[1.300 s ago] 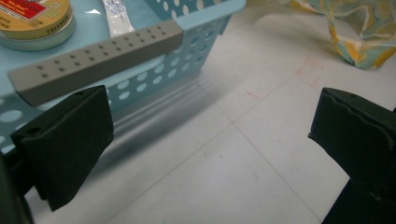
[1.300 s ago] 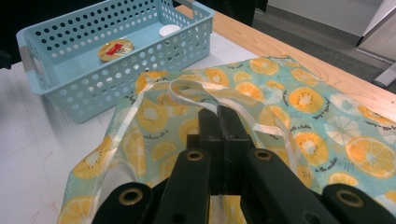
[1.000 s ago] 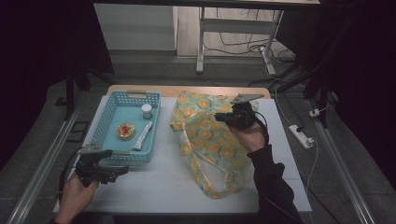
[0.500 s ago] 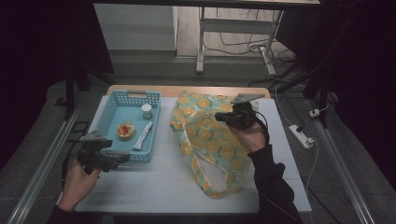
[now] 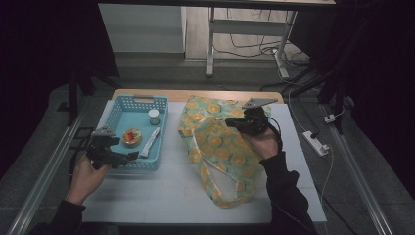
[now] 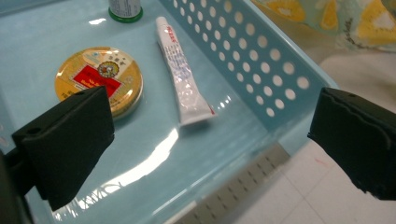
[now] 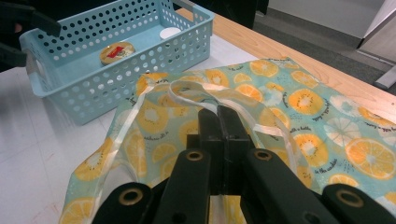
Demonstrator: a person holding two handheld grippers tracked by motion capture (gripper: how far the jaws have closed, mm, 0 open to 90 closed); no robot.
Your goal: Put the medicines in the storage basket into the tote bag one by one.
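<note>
Bag [image 5: 222,147], printed with orange slices, lies flat on the table [image 5: 161,191], just right of the blue basket [image 5: 113,113]. Right gripper [image 5: 231,122] is closed on the bag's fabric near its mouth, pinching the edge. Left gripper [image 5: 128,157] hangs over the near end of the basket with jaws wide apart, holding nothing. Inside the basket lie a tin [image 6: 99,80], a tube [image 6: 182,84] and a small bottle [image 6: 125,8], all untouched. The packing seems only at its beginning: the bag is held, but all three items remain to be moved.
</note>
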